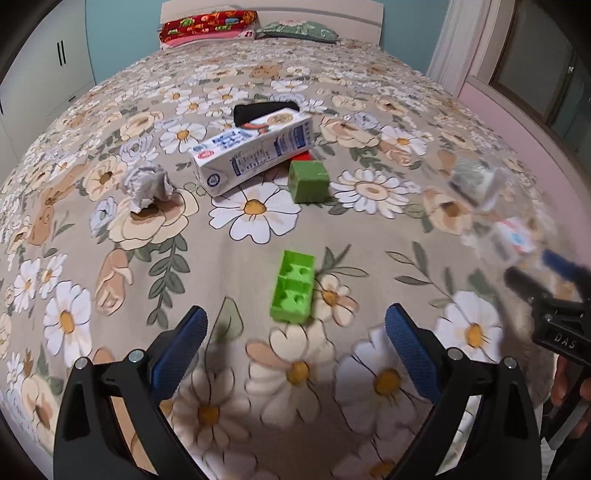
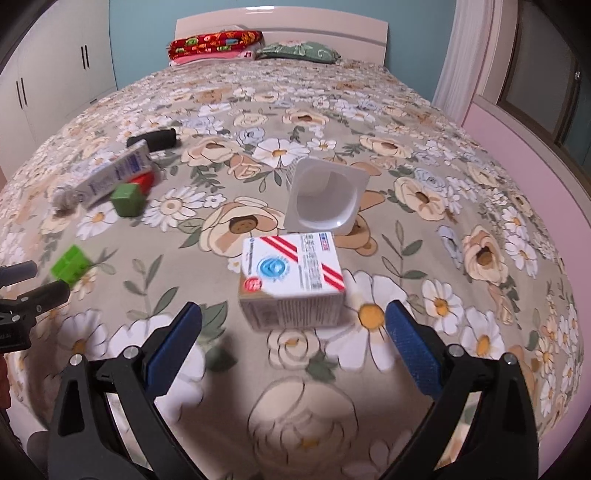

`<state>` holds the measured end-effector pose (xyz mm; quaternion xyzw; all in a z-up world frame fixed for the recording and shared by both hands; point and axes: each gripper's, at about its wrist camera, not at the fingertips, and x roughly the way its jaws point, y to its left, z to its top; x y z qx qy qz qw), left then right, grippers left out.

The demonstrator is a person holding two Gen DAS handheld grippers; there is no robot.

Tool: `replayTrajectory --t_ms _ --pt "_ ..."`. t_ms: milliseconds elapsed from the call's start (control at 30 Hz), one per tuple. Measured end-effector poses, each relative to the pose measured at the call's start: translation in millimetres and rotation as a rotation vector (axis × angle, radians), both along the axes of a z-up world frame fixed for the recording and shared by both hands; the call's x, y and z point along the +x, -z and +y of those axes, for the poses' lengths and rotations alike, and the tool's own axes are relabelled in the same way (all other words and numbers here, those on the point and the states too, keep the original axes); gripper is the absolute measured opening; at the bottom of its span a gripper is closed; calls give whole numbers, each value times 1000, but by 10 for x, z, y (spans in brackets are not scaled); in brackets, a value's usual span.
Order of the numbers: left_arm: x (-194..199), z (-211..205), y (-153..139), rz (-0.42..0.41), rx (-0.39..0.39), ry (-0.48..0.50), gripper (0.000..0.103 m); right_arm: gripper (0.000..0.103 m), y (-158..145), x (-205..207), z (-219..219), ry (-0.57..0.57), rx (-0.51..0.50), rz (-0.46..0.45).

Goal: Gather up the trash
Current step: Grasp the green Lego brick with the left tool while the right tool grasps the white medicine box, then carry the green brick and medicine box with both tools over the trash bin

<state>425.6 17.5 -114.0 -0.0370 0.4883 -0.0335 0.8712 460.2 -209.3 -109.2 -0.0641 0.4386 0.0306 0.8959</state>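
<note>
On the floral bedspread (image 1: 236, 258) lie a long white-and-blue milk carton (image 1: 253, 153), a crumpled paper ball (image 1: 147, 184), a green cube (image 1: 308, 181) and a bright green block (image 1: 293, 288). My left gripper (image 1: 295, 325) hangs open just short of the green block, nothing between its pads. In the right wrist view a small red-striped white carton (image 2: 291, 280) lies right ahead of my open right gripper (image 2: 295, 321), and a white plastic cup (image 2: 325, 195) lies on its side behind it. The right gripper (image 1: 532, 273) also shows at the left view's right edge.
A black roll (image 1: 264, 110) lies behind the milk carton and something red (image 2: 144, 181) peeks from under it. Pillows (image 1: 207, 27) rest at the headboard. White wardrobes (image 2: 48, 70) stand left. A pink ledge (image 2: 524, 155), curtain and window run along the right.
</note>
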Motion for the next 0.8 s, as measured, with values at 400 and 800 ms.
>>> replayTrajectory --t_ms 400,800 --pt "256 25 171 -2 3 0 65 67 264 372 -1 -1 44 56" --pt "166 9 10 -33 -13 27 24 56 104 233 -22 -14 62 36"
